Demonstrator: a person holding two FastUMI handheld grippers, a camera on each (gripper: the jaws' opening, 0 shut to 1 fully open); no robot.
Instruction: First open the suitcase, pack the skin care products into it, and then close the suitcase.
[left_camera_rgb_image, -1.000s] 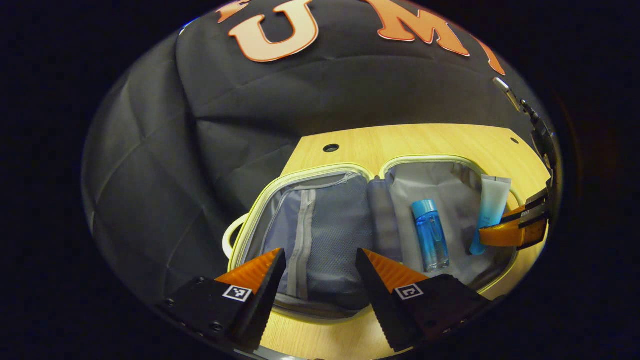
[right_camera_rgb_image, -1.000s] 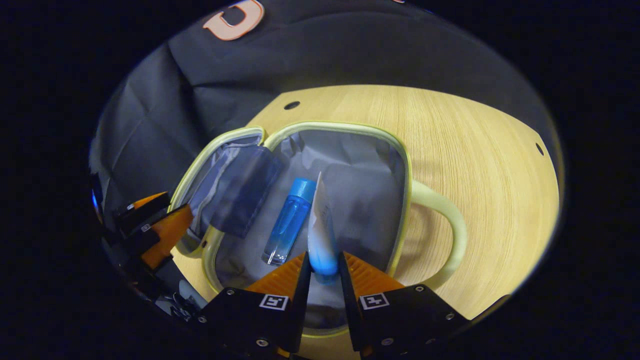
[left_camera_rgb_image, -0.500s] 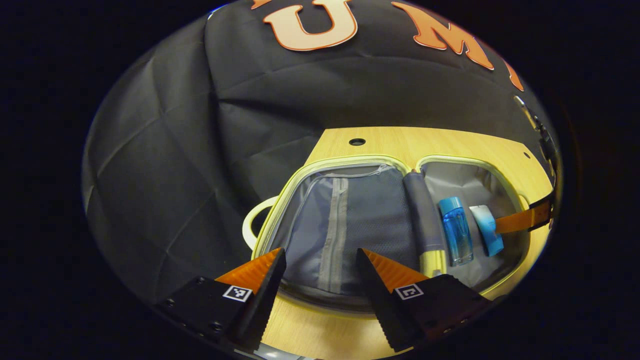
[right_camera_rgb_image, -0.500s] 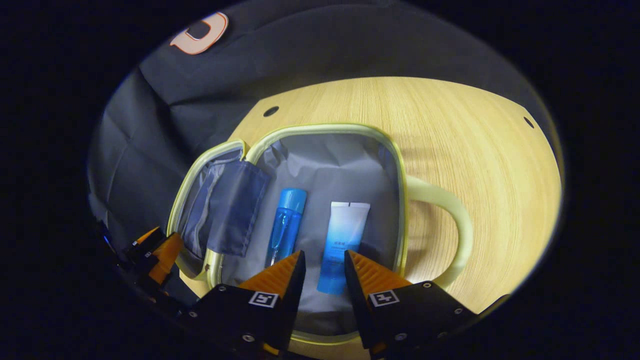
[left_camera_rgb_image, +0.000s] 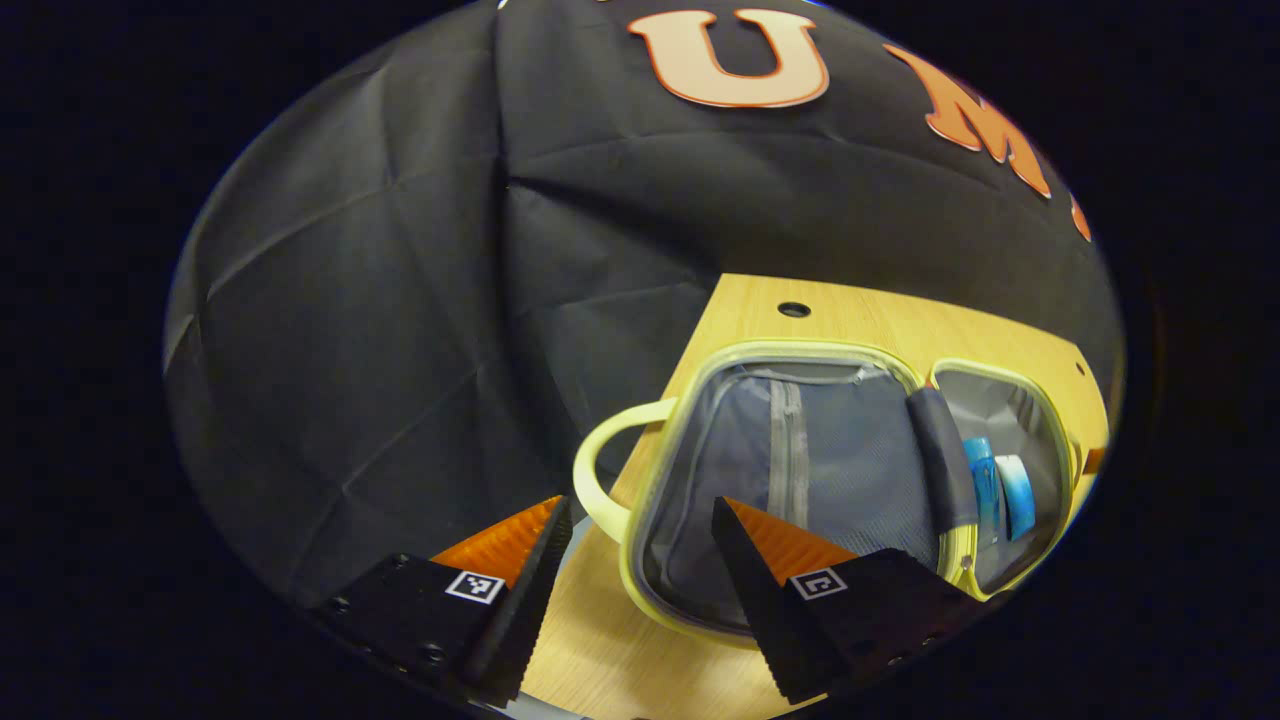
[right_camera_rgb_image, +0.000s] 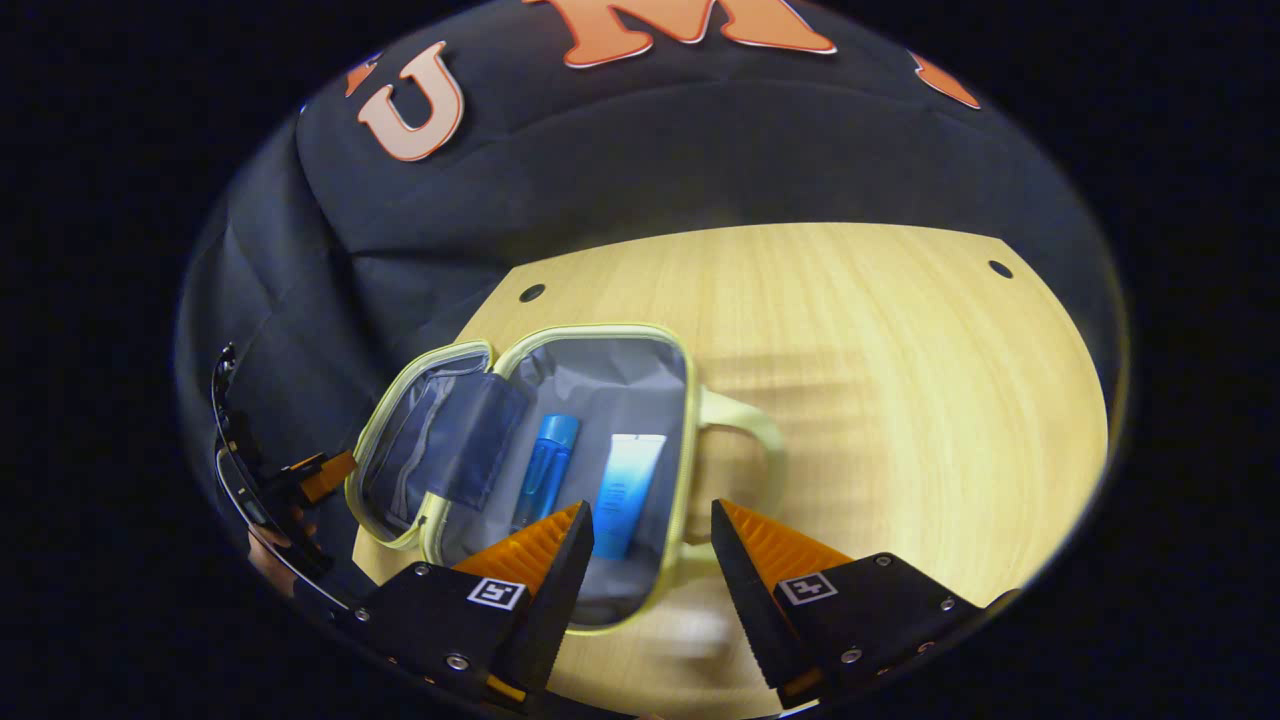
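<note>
The small suitcase (left_camera_rgb_image: 790, 348) lies open on the wooden table, with a pale yellow-green rim and grey lining. A blue bottle (left_camera_rgb_image: 982, 482) and a white-and-blue tube (left_camera_rgb_image: 1016, 482) lie side by side in its right half. The left half has a zipped mesh pocket (left_camera_rgb_image: 800, 470). My left gripper (left_camera_rgb_image: 640, 515) is open, hovering near the left handle (left_camera_rgb_image: 598, 470) and front rim. In the right gripper view the suitcase (right_camera_rgb_image: 600, 329) holds the bottle (right_camera_rgb_image: 545, 470) and the tube (right_camera_rgb_image: 625, 482). My right gripper (right_camera_rgb_image: 650, 515) is open above its front right edge, holding nothing.
The light wooden table (right_camera_rgb_image: 900, 380) spreads out to the right of the suitcase, with small round holes (right_camera_rgb_image: 532, 293) near its far edge. The suitcase's right handle (right_camera_rgb_image: 750, 432) sticks out over the table. The left gripper (right_camera_rgb_image: 318, 470) shows at the far left.
The right gripper let go of the tube, opened wider and pulled up and back; the tube now lies beside the bottle. The left gripper swung left toward the handle side.
</note>
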